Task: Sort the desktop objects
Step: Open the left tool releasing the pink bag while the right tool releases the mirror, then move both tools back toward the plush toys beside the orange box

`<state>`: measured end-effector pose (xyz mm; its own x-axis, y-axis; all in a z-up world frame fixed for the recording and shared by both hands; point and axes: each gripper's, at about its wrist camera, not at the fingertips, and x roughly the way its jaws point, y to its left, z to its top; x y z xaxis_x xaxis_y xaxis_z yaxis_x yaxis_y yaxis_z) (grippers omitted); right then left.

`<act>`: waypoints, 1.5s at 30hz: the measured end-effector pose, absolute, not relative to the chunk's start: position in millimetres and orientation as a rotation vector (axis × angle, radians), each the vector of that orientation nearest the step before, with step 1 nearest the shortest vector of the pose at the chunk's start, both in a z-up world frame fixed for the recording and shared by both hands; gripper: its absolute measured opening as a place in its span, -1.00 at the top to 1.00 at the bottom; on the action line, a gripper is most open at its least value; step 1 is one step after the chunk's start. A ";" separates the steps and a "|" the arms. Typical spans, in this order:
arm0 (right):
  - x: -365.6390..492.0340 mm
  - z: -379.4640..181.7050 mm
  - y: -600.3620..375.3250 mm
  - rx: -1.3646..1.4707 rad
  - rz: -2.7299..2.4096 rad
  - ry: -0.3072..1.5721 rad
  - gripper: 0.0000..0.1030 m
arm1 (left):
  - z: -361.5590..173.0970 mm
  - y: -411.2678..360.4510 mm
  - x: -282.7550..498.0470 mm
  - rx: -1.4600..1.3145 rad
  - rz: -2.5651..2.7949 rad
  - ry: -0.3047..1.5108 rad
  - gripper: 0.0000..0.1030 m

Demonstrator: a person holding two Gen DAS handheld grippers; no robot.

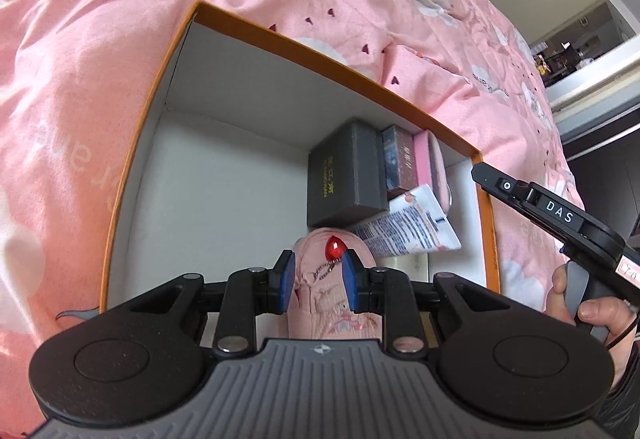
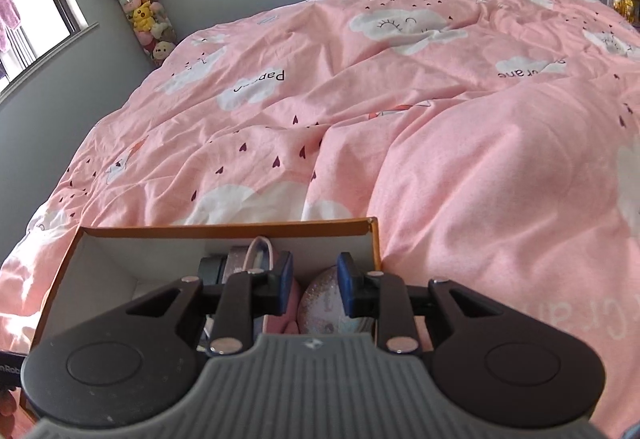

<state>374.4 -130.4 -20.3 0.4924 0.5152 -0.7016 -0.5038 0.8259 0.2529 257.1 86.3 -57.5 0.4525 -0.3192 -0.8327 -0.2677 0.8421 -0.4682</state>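
Small pink fabric pouch with a red gem is kept pinched in the left gripper, nearly closed, for dropping into the orange-rimmed white cardboard box; right gripper is left partly open, nothing held

Left gripper clamps a pink pouch (red gem on its zipper) over the orange-rimmed box, near a dark case.

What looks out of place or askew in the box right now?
The white tube lies slanted in the orange box, one end propped against the dark grey case and the packs behind it, not flat on the floor. The rest stands upright at the far wall. Nothing looks spilled or damaged.
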 end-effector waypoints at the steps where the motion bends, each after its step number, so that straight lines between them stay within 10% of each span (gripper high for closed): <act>1: 371.1 -19.1 -132.1 0.012 0.620 0.853 0.46 | -54.5 84.8 253.7 -0.590 -0.034 1.115 0.45; 23: 195.7 26.0 -188.9 0.042 0.739 0.656 0.15 | 22.5 29.0 117.7 -0.213 -0.095 0.818 0.35; 36: 115.7 -25.6 -176.4 -0.424 0.969 0.858 0.13 | -19.4 16.1 54.9 0.084 -0.116 1.004 0.30; 45: 82.8 -50.9 -169.6 -0.671 1.054 0.858 -0.38 | -44.9 24.7 37.5 0.072 -0.098 1.078 0.30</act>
<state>82.8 -169.6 -50.9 0.2402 0.4579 -0.8559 -0.9312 0.3577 -0.0699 37.5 24.7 -44.9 0.4693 -0.0450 -0.8819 0.1154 0.9933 0.0106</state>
